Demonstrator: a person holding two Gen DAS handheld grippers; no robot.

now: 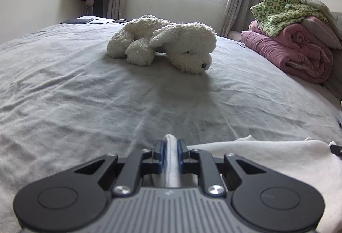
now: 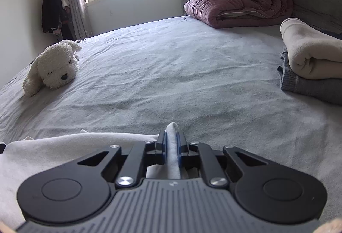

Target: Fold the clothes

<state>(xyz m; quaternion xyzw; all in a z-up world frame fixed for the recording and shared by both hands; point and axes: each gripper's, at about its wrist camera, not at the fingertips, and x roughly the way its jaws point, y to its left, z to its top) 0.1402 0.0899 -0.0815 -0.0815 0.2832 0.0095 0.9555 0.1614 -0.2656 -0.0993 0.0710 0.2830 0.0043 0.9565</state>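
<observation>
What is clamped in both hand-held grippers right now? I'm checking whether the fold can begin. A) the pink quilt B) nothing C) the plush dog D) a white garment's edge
D: a fold of the white garment sits pinched between the pads of the left hand-held gripper and the right hand-held gripper.
</observation>
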